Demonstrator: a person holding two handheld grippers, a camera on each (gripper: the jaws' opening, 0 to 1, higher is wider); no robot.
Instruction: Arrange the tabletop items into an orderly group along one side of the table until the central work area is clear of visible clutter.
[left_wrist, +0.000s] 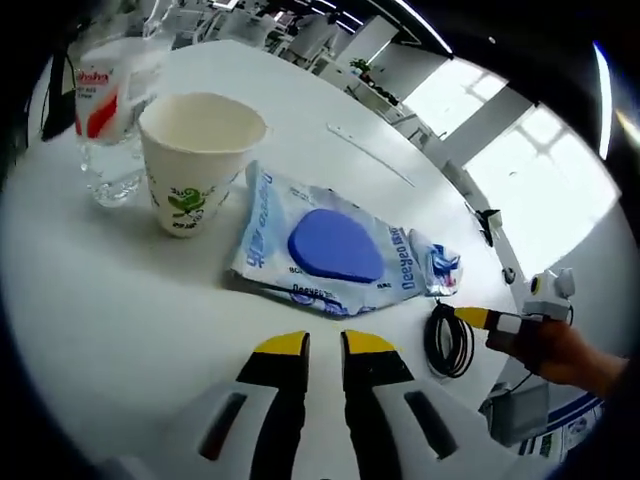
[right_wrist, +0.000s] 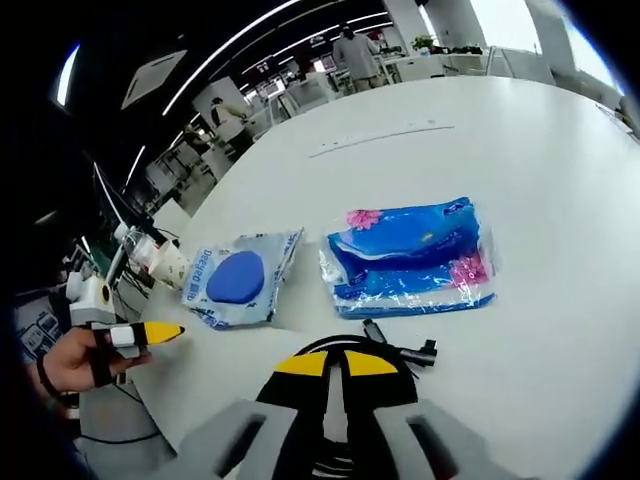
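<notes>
Left gripper view: left gripper (left_wrist: 325, 345) sits clenched and empty at bottom centre; the glove packet (left_wrist: 325, 250) lies just above it, long axis running left-right.

Right gripper view: right gripper (right_wrist: 335, 362) looks clenched on the black cable (right_wrist: 395, 350), bottom centre.

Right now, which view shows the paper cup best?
Left gripper view: the paper cup stands close and upright, open mouth and green print clear, beside the water bottle. In the right gripper view the cup is small, far off at the table edge.
</notes>
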